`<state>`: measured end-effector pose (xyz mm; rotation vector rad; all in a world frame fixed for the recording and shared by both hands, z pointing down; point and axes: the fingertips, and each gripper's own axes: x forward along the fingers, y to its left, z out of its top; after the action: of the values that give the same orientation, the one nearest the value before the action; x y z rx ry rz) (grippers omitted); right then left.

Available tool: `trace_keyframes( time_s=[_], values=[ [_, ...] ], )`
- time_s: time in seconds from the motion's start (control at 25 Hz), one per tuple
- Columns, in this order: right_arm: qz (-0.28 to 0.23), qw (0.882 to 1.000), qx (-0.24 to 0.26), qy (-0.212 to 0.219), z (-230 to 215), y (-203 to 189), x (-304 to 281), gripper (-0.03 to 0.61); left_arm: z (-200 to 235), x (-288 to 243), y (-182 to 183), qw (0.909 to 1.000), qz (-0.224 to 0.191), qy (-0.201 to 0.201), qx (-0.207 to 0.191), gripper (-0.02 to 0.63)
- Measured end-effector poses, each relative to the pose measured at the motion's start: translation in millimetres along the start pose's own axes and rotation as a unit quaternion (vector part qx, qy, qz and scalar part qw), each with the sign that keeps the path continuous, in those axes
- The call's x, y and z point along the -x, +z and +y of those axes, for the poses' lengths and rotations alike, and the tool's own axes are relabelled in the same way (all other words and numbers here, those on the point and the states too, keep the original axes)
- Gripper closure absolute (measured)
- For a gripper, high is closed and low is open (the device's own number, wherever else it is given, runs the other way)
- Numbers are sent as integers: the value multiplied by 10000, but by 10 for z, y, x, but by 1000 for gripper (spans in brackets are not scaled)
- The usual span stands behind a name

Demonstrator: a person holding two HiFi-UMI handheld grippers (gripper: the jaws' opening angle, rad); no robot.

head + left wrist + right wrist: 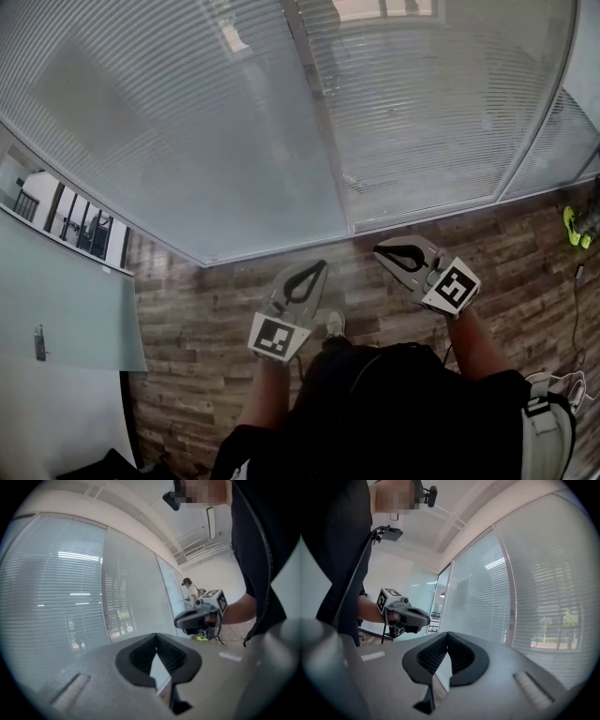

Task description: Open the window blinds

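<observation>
Straight ahead of me, filling the upper part of the head view, the window blinds [216, 131] hang fully lowered over the glass. The slats are turned nearly flat, so only dim daylight and a blur of greenery come through. They cover one pane after another, divided by a pale upright frame post [317, 112]. No view shows me a cord or a wand, so I judge that the control is not yet found and opening has not begun.

My left tool [317, 267] and right tool [382, 249] sit side by side in front of my body, held level and pointing toward the blinds. Both are well apart from the blinds and touch nothing. Each has its jaws closed tip to tip with nothing between them. I read this as a ready stance, with the tools kept empty and near each other while I face the window.

Beneath them runs a wood-plank floor [187, 319] up to the window's bottom rail. A frosted glass partition [66, 300] stands to my left. On the floor to my right lie a small yellow-green object [574, 225] and a thin cable [576, 309]. Far along the window wall, the left gripper view shows another person [190, 590].
</observation>
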<state>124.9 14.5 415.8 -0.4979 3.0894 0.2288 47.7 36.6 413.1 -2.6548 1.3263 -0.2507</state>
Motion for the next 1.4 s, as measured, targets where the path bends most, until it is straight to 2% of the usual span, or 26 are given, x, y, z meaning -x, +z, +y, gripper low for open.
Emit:
trace_keyframes(
  time_s=[0.16, 0.48, 0.64, 0.76, 1.4],
  values=[
    [36, 10000, -19, 28, -33, -52, -64, 574, 112, -6, 16, 9986, -123, 3, 513, 609],
    [97, 9999, -75, -10, -158, -105, -231, 574, 326, -85, -80, 9993, -5, -50, 364, 609],
    [86, 9999, -51, -52, -228, -104, -341, 574, 458, -145, -152, 9996, -109, -114, 223, 609],
    [108, 9999, -50, -101, -299, -92, -441, 574, 544, -191, -109, 9997, 35, -209, 151, 609],
    [277, 9987, -3, -438, -778, -150, -965, 574, 1225, -532, -242, 9983, -108, -544, 197, 609]
  ],
)
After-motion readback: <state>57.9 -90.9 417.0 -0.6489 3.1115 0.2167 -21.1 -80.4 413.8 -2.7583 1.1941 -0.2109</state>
